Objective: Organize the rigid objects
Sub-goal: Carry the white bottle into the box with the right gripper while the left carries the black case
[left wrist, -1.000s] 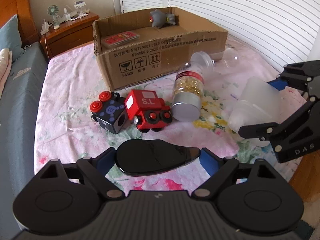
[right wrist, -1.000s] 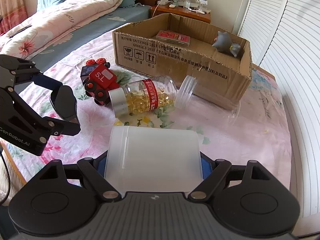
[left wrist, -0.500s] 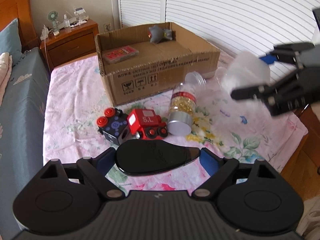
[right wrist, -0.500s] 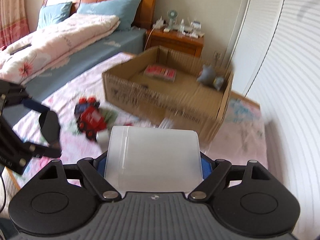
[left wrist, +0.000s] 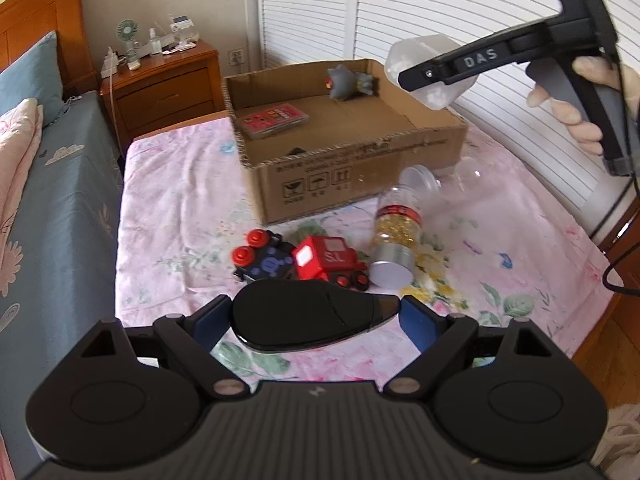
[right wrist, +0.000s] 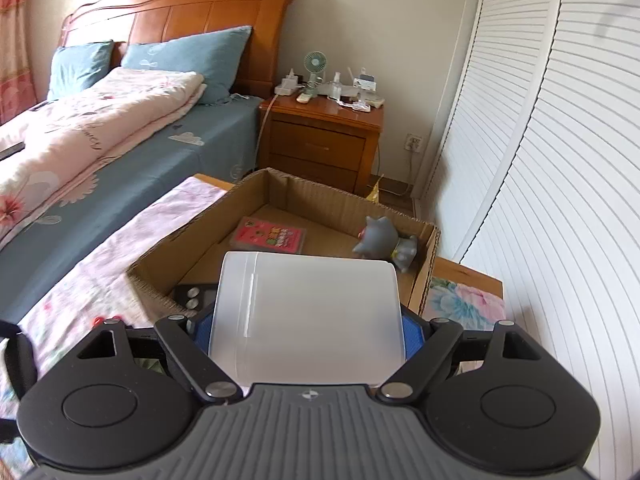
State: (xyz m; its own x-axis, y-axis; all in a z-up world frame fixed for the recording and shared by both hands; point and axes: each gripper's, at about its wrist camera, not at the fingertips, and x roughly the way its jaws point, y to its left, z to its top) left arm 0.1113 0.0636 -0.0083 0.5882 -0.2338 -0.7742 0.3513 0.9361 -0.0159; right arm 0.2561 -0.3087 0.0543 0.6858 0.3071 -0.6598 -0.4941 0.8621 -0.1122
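My right gripper [right wrist: 308,320] is shut on a frosted white plastic container [right wrist: 308,312] and holds it in the air over the near right edge of the open cardboard box [right wrist: 192,248]; the container also shows in the left wrist view [left wrist: 432,68]. My left gripper [left wrist: 316,316] is shut on a black computer mouse [left wrist: 308,316], low above the floral sheet. On the sheet lie a red toy train [left wrist: 328,262], a black cube toy with red knobs [left wrist: 260,258] and a capsule jar [left wrist: 396,240]. In the box lie a red card box [left wrist: 274,120] and a grey toy figure [left wrist: 350,82].
The box [left wrist: 360,160] stands on a table covered by a pink floral sheet [left wrist: 180,200]. A clear plastic lid piece [left wrist: 468,176] lies by the box's right corner. A bed [right wrist: 120,140] is on the left, a wooden nightstand [right wrist: 320,140] behind, louvred doors [right wrist: 560,160] on the right.
My right gripper has lifted the white container off the sheet and carried it up and back, over the box. My left gripper has risen a little with the mouse.
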